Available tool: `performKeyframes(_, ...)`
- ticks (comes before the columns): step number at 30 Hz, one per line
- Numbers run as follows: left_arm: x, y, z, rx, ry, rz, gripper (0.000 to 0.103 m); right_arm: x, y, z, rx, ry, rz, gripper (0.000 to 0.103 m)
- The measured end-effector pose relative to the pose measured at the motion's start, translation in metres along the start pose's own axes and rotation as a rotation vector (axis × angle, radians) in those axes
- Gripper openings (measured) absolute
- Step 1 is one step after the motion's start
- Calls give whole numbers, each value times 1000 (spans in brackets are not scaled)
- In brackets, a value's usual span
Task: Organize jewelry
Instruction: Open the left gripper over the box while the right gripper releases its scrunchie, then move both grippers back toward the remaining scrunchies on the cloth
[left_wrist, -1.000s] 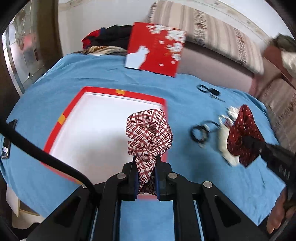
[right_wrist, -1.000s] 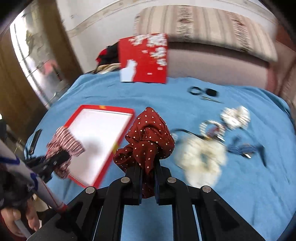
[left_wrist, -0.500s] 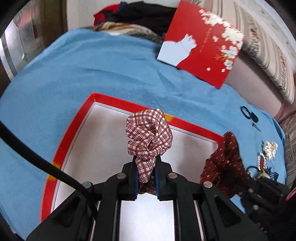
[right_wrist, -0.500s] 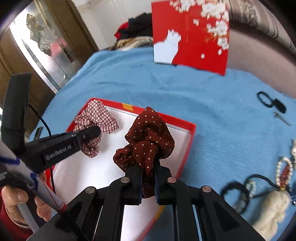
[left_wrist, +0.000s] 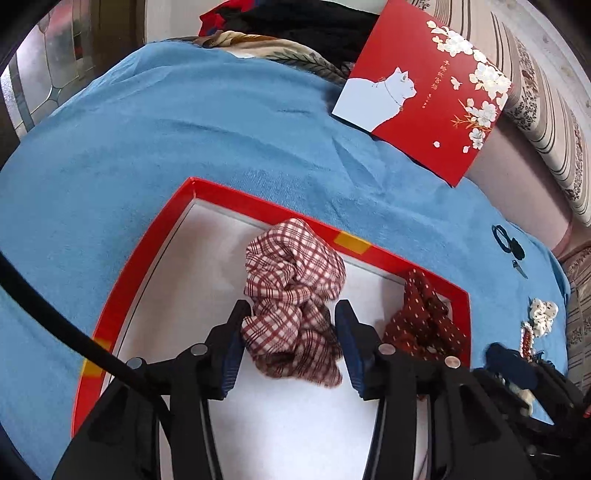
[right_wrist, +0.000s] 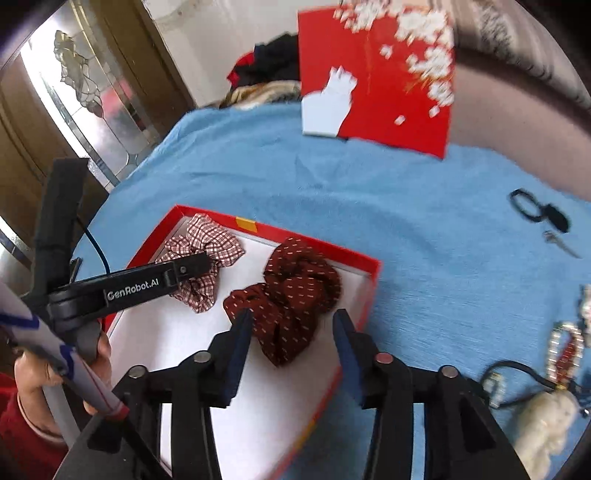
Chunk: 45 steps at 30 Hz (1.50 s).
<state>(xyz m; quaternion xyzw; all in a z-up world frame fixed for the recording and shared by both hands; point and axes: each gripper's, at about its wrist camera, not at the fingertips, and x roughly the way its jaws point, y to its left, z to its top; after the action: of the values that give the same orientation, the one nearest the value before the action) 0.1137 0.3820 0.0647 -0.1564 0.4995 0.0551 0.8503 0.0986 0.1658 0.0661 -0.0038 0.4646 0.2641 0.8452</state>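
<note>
A red-rimmed box with a white floor lies on the blue cloth. A red plaid scrunchie lies in it between the spread fingers of my left gripper, which is open. A dark red dotted scrunchie lies in the box near its right rim, between the spread fingers of my right gripper, also open. In the right wrist view the left gripper reaches over the plaid scrunchie.
The red box lid with a white cat leans at the back. Black hair ties, a white fluffy scrunchie, a bead bracelet and a pearl clip lie on the cloth to the right.
Both grippers have opened and let go of their scrunchies, which now lie on the white floor of the box. Both grippers sit lower, over the box.
</note>
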Motion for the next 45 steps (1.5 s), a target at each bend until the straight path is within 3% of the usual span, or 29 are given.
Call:
performKeyframes(5, -31, -2, -19, -5, -37, 0, 50, -5, -10, -22, -7, 15, -118, 49)
performKeyframes(6, -37, -1, -23, -5, -49, 2, 53, 1, -11, -25, 0, 35, -123, 45)
performKeyframes(8, -37, -1, -27, -1, -52, 20, 55, 12, -12, -28, 19, 65, -124, 22)
performKeyframes(11, -24, -2, -21, 15, -32, 85, 55, 20, -14, -29, 60, 78, -109, 13)
performKeyframes(13, -14, 0, -13, -10, -32, 59, 55, 19, -9, -29, 49, 76, -127, 10)
performKeyframes(19, 10, -16, -8, 16, 10, 27, 54, 17, -3, -33, 29, 71, -175, 10)
performKeyframes(24, -24, -23, -18, 43, -44, 39, 54, -3, -3, -35, 37, 36, -127, 12)
performKeyframes(26, -47, -22, -29, 50, -74, 70, 54, -27, -2, -41, 40, 6, -120, 19)
performKeyframes(30, -94, -32, -71, 38, -100, 107, 58, -77, -14, -72, 26, -46, -139, 36)
performKeyframes(35, -121, -65, -129, 25, -64, 68, 60, -122, -43, -128, 6, -44, -246, 38)
performKeyframes(40, -145, -111, -184, 20, -86, 26, 60, -156, -78, -174, 43, -23, -336, 40)
performKeyframes(45, -161, -162, -232, 126, -132, 45, 60, -192, -122, -216, 187, -31, -392, 45)
